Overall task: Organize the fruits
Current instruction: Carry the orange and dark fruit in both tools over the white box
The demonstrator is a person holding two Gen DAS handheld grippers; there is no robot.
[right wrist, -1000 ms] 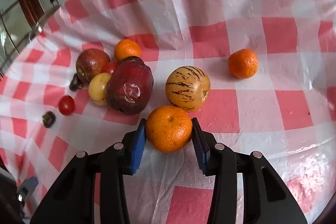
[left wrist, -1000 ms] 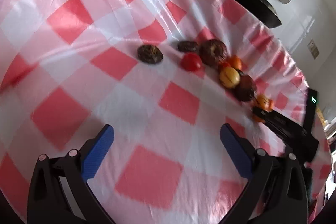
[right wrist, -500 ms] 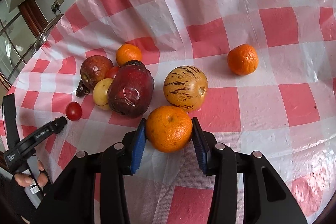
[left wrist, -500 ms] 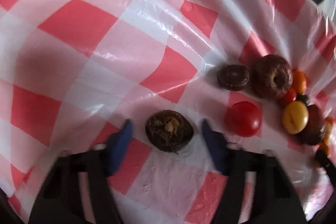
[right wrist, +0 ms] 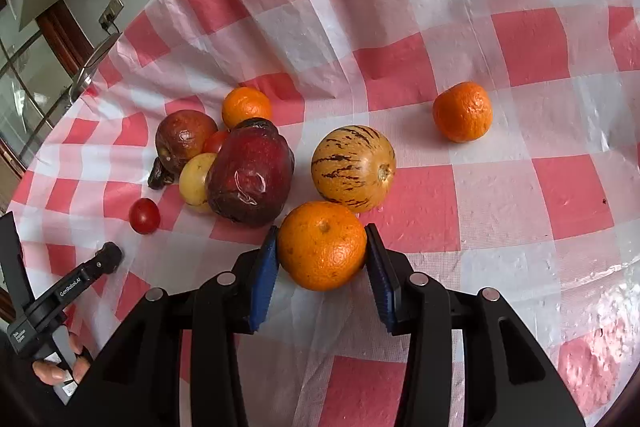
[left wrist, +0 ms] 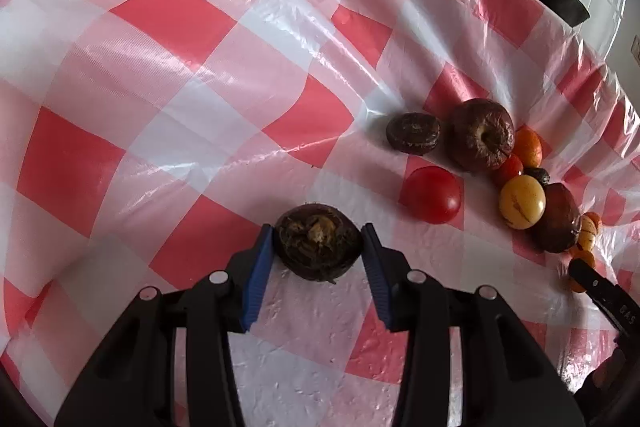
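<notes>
Dark brown, rough, flattened round fruit [left wrist: 318, 247] sits between my left tool's [left wrist: 318, 247] blue pads [left wrist: 260, 267]. Jaws have just been closing on it; both pads look to be touching its sides, so I read it as gripped, still resting on the red-and-white checked plastic cloth [left wrist: 180, 75] over the table. Right tool [right wrist: 322, 247] is clenched on a large orange [right wrist: 322, 245], just in front of the striped yellow-orange melon-like fruit [right wrist: 354, 167] and the big dark red fruit [right wrist: 250, 173].

Doing this step well, my take: the brown fruit is low and crusty, so keep the pads level on its widest part and lift straight up before moving sideways, or the cloth bunches. A similar brown fruit [left wrist: 414, 139] lies beside the wrinkled brown round one [left wrist: 482, 139], past the small red tomato [left wrist: 432, 193]; that's probably its place. Go in above the tomato, it'll roll if clipped. Hold the orange steady meanwhile.
</notes>
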